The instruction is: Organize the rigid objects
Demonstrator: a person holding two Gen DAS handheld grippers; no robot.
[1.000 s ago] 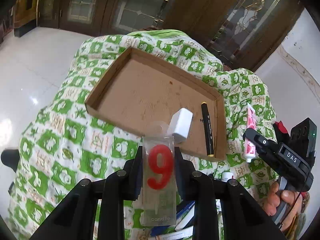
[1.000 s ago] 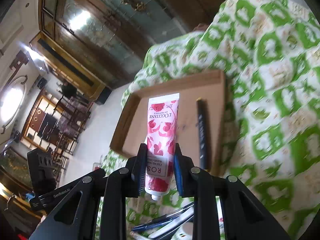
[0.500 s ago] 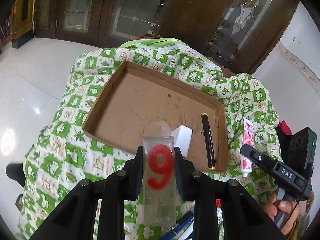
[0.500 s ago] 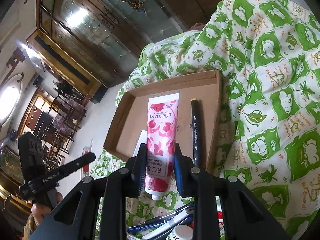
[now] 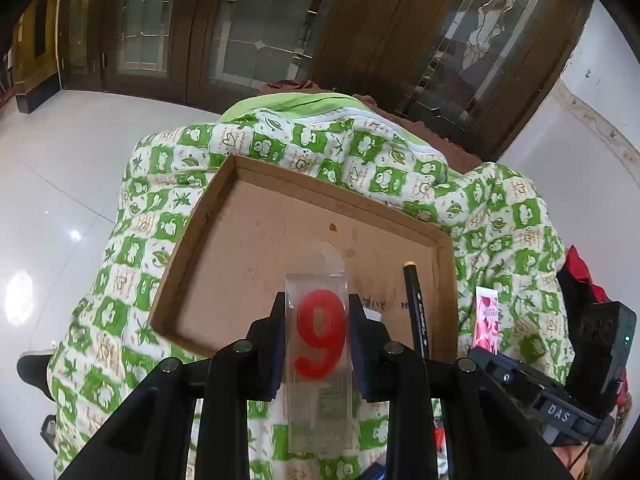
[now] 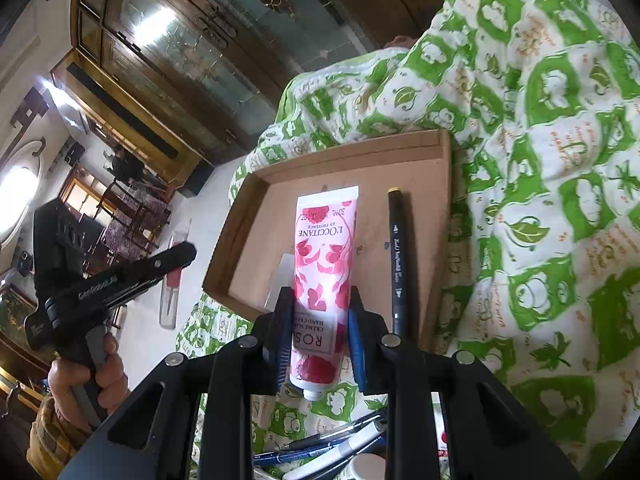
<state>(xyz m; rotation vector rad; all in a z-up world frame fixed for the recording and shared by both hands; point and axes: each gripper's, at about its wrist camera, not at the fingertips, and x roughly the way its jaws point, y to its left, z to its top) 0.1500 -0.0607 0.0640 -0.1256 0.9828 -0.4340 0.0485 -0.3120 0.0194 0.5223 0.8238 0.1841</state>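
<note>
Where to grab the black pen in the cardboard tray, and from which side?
Grip the black pen mid-barrel, coming from above, fingers straddling it crosswise. It lies flat on the cardboard tray floor, parallel to the right wall and close to it, so a side approach is likely blocked; the open tray side gives more finger room.

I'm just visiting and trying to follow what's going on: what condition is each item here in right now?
Left gripper: shut on the clear pack.
Clear pack with red number-nine candle: held above the tray.
Right gripper: shut on the tube.
Pink floral hand-cream tube: held, cap toward the camera.
Shallow brown cardboard tray: resting on the quilt.
Black marker pen: lying in the tray.
</note>
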